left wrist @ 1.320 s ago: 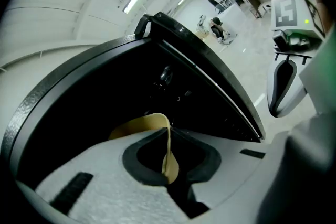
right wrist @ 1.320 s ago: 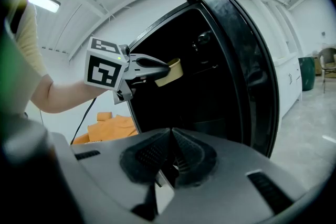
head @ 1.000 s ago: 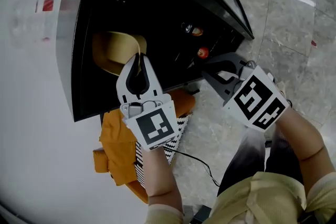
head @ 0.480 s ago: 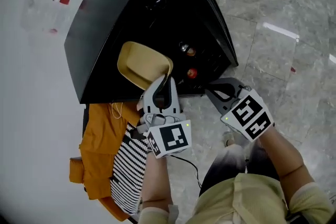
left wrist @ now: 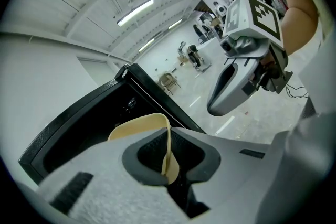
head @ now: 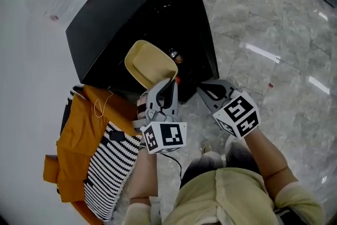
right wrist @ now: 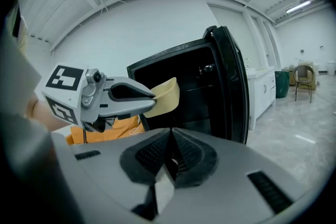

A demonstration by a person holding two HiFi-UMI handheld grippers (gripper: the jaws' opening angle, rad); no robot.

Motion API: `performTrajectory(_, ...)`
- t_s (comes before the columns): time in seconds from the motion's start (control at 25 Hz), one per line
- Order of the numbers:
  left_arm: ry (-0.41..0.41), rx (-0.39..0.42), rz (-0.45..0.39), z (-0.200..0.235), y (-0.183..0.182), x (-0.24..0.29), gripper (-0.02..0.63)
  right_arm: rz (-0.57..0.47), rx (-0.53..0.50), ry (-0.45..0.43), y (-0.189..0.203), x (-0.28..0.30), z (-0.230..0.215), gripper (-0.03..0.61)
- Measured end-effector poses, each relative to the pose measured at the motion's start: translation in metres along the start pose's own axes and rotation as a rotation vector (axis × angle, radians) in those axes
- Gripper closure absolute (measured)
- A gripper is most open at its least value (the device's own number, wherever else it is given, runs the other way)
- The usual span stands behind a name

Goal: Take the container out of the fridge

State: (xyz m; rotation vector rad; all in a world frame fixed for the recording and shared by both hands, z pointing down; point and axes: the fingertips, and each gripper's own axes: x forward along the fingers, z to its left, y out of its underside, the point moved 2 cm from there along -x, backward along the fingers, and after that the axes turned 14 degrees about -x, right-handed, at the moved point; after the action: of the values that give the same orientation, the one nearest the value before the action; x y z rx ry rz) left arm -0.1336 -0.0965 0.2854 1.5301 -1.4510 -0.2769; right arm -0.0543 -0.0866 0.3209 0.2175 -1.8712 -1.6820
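Left gripper (left wrist: 169,162) clamps the container (left wrist: 139,126) — right gripper (right wrist: 170,157), in its own view, closed and empty.

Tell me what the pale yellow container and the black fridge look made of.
Pale yellow shallow container: probably plastic, matte; its wall is thin, evenly coloured, without glare. Black compact fridge: likely painted metal or plastic casing, smooth with low sheen; its flat top panel reflects light only faintly.
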Motion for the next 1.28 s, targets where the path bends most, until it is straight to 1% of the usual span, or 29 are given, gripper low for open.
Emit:
performTrajectory(0.16,0.026,-0.007,-0.010,-0.009,-0.001,-0.012,0.577,-0.004,-0.015,0.037,-0.012,-0.011,-0.001,0.548)
performTrajectory(0.32,0.047,-0.006,-0.023,-0.016,-0.002,-0.023,0.577,-0.013,-0.035,0.046,-0.024,-0.019,0.004,0.548)
performTrajectory(0.48,0.049,-0.057,-0.041,-0.022,-0.004,-0.033,0.577,0.010,-0.075,0.044,-0.030,-0.028,0.010,0.548)
performTrajectory(0.6,0.055,-0.072,-0.064,-0.026,-0.008,-0.035,0.577,0.014,-0.094,0.049,-0.037,-0.035,0.010,0.548)
performTrajectory(0.8,0.072,-0.057,-0.070,-0.032,-0.005,-0.049,0.577,-0.017,-0.086,0.044,-0.048,-0.039,0.024,0.548)
performTrajectory(1.0,0.082,-0.079,-0.076,-0.043,0.001,-0.058,0.577,-0.003,-0.090,0.060,-0.048,-0.045,0.029,0.548)
performTrajectory(1.28,0.100,-0.100,-0.049,-0.052,0.021,-0.078,0.577,-0.002,-0.077,0.070,-0.044,-0.044,0.046,0.548)
